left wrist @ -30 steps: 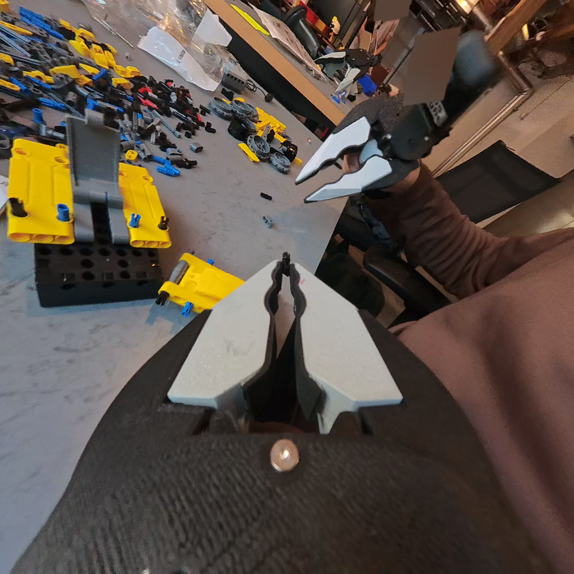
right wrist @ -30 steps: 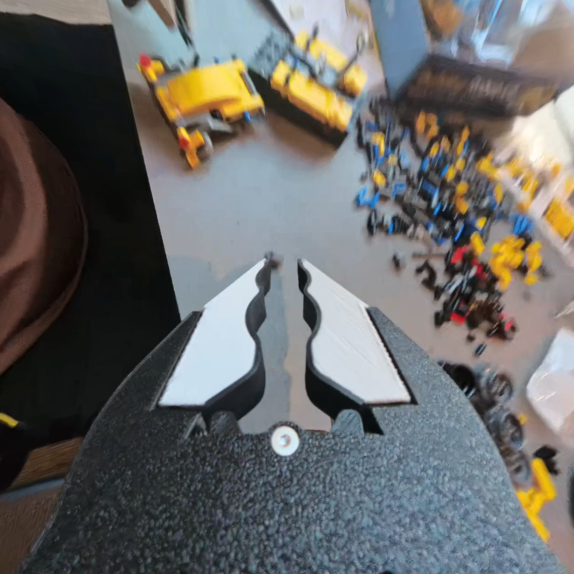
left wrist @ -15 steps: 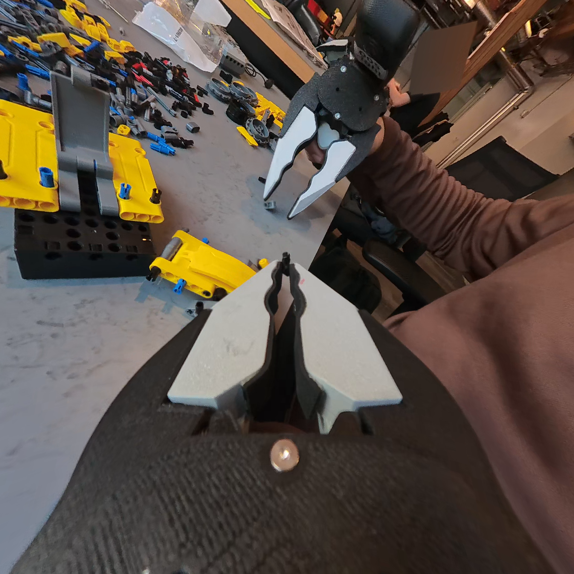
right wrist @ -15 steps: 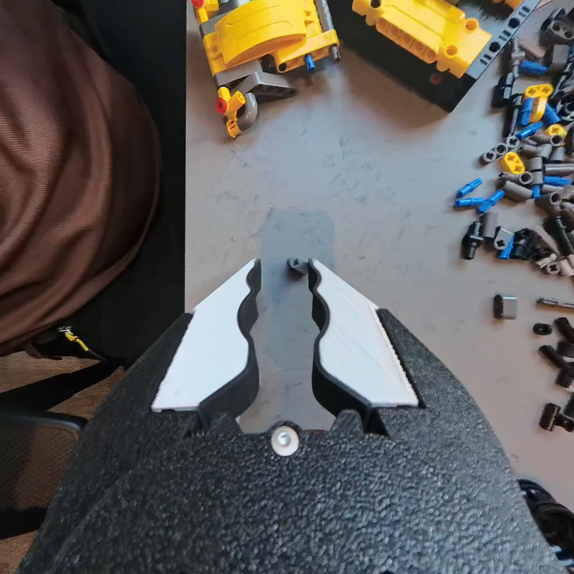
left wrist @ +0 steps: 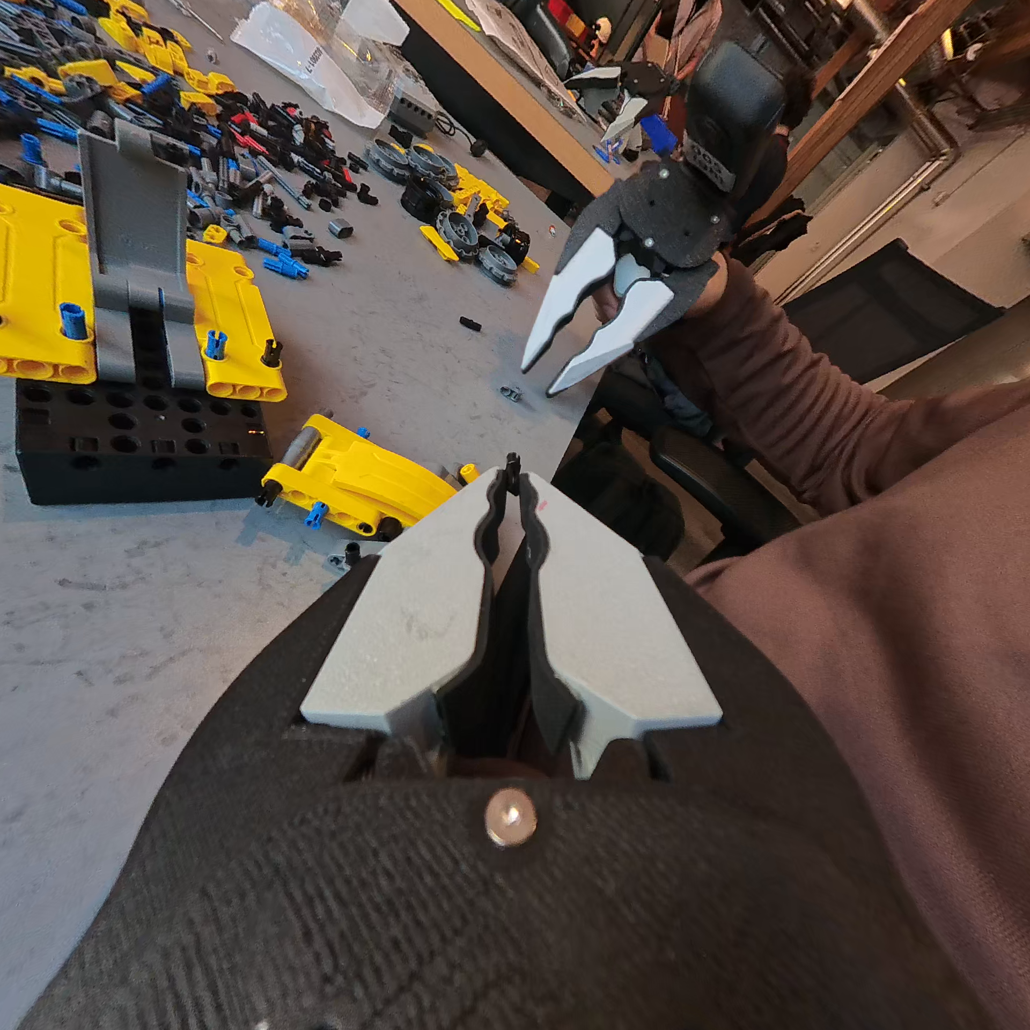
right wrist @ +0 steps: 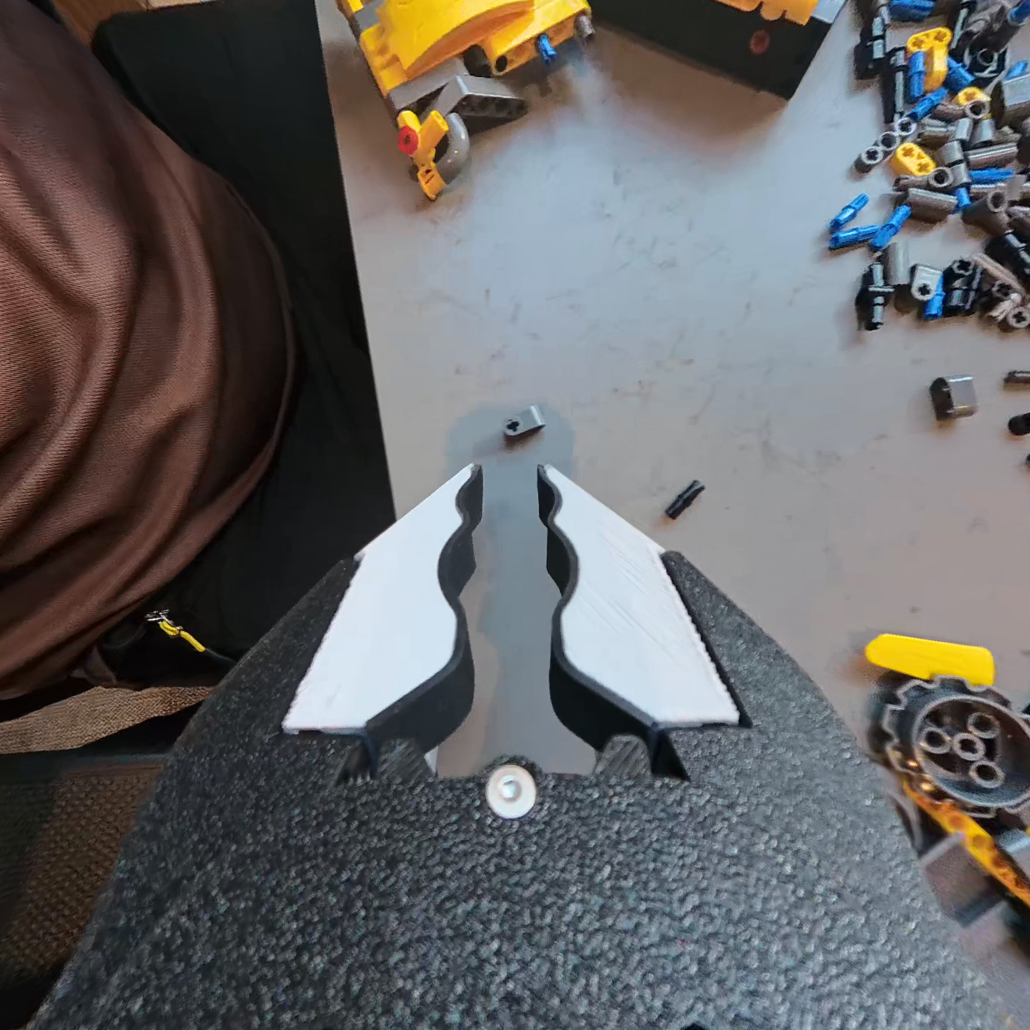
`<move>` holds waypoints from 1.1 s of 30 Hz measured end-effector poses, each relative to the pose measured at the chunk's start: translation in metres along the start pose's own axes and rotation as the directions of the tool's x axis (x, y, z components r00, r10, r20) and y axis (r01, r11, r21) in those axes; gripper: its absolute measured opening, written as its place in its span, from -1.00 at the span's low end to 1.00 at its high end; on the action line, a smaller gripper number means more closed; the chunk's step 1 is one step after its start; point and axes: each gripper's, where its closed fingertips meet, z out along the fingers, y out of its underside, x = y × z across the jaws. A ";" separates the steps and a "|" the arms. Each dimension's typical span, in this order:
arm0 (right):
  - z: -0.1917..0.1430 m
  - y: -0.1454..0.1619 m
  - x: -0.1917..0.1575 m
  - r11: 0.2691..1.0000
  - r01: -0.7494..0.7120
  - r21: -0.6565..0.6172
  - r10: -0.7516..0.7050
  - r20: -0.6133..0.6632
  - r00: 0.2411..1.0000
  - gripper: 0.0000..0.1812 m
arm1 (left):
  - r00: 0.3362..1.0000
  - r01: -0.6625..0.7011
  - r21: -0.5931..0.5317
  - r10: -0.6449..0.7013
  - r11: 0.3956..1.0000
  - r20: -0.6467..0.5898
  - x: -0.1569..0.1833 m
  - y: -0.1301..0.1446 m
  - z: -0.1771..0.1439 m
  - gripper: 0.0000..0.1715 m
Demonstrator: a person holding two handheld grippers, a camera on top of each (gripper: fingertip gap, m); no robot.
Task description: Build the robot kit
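Note:
My left gripper is shut on a small black pin that sticks out of its tips, held above the grey table's near edge beside a brown sleeve. My right gripper is open and empty, pointing down at the table, its tips just short of a small dark grey connector lying flat. In the left wrist view the right gripper hovers right beside that connector, near the table's right edge. A loose black pin lies to the right of the right gripper.
A yellow assembly lies near the table edge, next to a black pegged block carrying yellow panels and a grey ramp. Heaps of small blue, black and yellow parts and grey wheels lie beyond. A person's brown sleeve is left. My right fingertips sit around 15 cm from my left ones.
The right gripper has swung down from mid-air to the table and now hovers open by the small grey connector. The left gripper has stayed shut on the black pin, shifting only slightly.

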 end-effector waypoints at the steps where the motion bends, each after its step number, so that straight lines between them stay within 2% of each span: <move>1: 0.001 0.000 -0.005 1.000 -0.006 0.004 0.006 0.011 1.000 -0.83 | 1.000 -0.001 -0.001 0.001 1.000 0.000 0.000 0.000 0.000 -0.98; 9: 0.008 0.004 -0.008 1.000 -0.020 0.010 0.020 -0.001 1.000 -0.84 | 1.000 -0.002 -0.013 0.002 1.000 -0.009 0.003 0.002 0.005 -0.98; 18: 0.036 -0.036 -0.010 0.995 0.087 0.049 -0.088 0.002 0.996 -0.83 | 1.000 -0.005 -0.010 0.005 1.000 -0.005 0.004 0.002 0.003 -0.98; 24: 0.007 -0.027 0.007 0.996 0.023 0.081 -0.017 -0.077 0.997 -0.85 | 1.000 0.009 -0.002 -0.009 1.000 -0.008 0.001 0.002 -0.001 -0.99; 29: 0.014 -0.010 0.007 0.999 -0.014 0.037 0.016 -0.067 0.998 -0.83 | 1.000 0.008 -0.007 -0.008 1.000 -0.016 0.003 0.003 0.001 -0.98; 33: 0.019 -0.015 0.002 0.998 -0.019 0.063 0.021 -0.031 0.999 -0.85 | 1.000 0.010 -0.007 -0.010 1.000 -0.010 0.001 0.004 0.002 -0.98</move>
